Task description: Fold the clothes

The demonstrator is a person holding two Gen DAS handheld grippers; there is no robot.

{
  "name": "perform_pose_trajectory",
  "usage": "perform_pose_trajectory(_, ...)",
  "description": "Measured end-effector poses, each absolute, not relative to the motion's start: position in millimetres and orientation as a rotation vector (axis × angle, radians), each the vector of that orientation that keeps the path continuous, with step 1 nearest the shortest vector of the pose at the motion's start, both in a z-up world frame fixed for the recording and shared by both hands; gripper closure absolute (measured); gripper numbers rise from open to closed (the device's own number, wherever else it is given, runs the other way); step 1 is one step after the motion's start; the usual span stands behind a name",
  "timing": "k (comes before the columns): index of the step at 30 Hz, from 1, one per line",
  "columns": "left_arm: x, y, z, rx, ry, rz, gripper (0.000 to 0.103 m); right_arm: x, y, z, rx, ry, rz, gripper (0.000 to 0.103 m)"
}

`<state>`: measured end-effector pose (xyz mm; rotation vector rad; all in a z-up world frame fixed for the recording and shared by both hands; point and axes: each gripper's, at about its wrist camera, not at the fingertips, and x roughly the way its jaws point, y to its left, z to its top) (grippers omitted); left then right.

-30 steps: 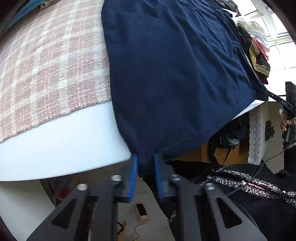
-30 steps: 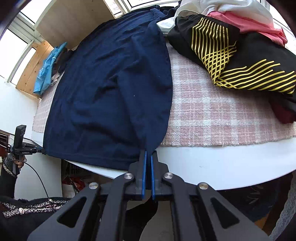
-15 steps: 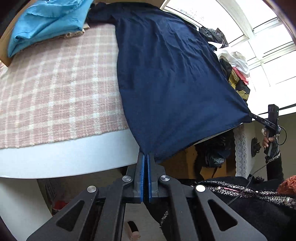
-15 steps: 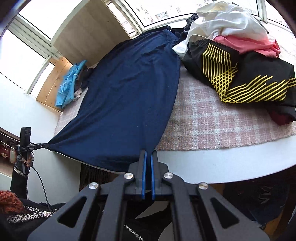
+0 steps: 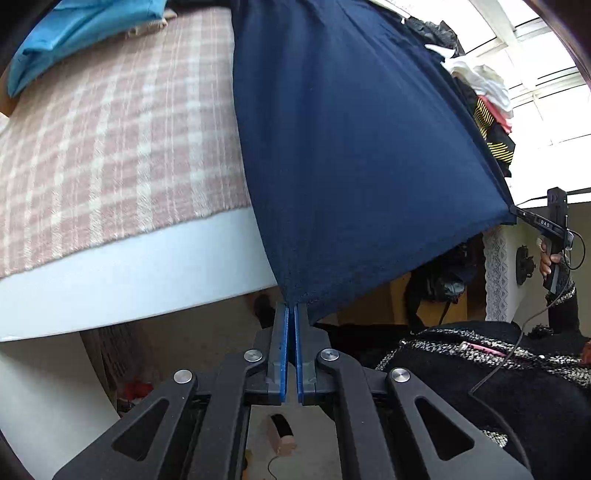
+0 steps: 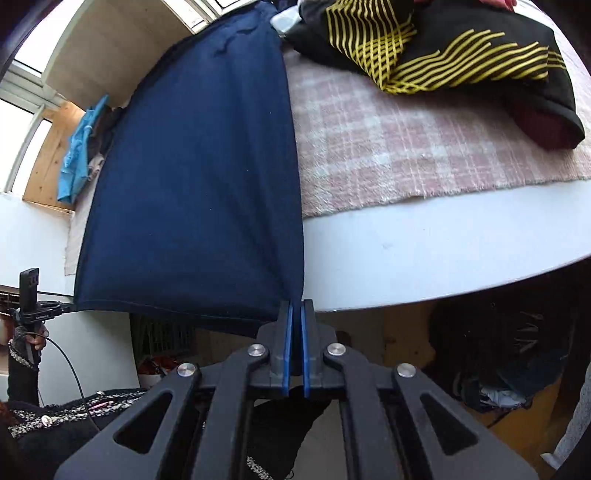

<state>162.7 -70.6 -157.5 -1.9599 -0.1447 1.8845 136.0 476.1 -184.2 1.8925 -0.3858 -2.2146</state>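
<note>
A navy blue garment (image 5: 354,140) (image 6: 199,177) lies stretched over the pink checked cloth (image 5: 110,140) on the white round table (image 5: 129,273). Its near hem hangs past the table's front edge. My left gripper (image 5: 290,308) is shut on the hem's left corner. My right gripper (image 6: 296,306) is shut on the hem's right corner. The hem runs taut between them. From the left wrist view the right gripper (image 5: 517,214) shows far off, pinching its corner. From the right wrist view the left gripper (image 6: 70,304) shows the same way.
A black garment with yellow stripes (image 6: 443,55) lies piled on the table's right part, above a dark red piece (image 6: 543,125). Folded light blue cloth (image 5: 81,33) sits at the far left. The person's black tweed sleeve (image 5: 480,369) is below.
The left gripper closed on the hem corner, having stood apart a second ago. Both grippers then moved nearer the table, and the garment looms larger and tauter in both views.
</note>
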Motion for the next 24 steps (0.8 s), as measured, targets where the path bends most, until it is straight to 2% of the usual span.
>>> perform_pose_trajectory(3, 167, -56, -183, -1.994, -0.108, 1.804, 0.101, 132, 473, -188, 1.928, -0.321, -2.215, 0.099)
perform_pose_trajectory(7, 174, -50, -181, -2.018, -0.018, 1.779, 0.103, 133, 469, -175, 1.893, -0.329, -2.21, 0.099)
perform_pose_trajectory(12, 177, -78, -171, -2.056, -0.06, 1.846, 0.103, 131, 467, -190, 1.987, -0.283, -2.179, 0.098)
perform_pose_trajectory(13, 178, -80, -174, -2.076, -0.048, 1.836, 0.103, 130, 469, -188, 2.006, -0.288, -2.161, 0.096)
perform_pose_trajectory(14, 179, -81, -176, -2.096, -0.036, 1.826, 0.103, 130, 470, -184, 2.021, -0.283, -2.151, 0.089)
perform_pose_trajectory(15, 179, -83, -176, -2.103, -0.034, 1.825, 0.103, 131, 472, -177, 2.033, -0.263, -2.153, 0.086)
perform_pose_trajectory(19, 166, -87, -143, -1.987, -0.076, 1.913, 0.103, 126, 483, -136, 2.031, -0.189, -2.253, 0.086)
perform_pose_trajectory(22, 146, -70, -117, -1.864, -0.02, 1.966, 0.103, 99, 459, -99, 1.865, -0.032, -2.393, 0.086)
perform_pose_trajectory(24, 127, -52, -110, -1.766, -0.002, 1.973, 0.103, 72, 427, -94, 1.773, 0.055, -2.381, 0.084)
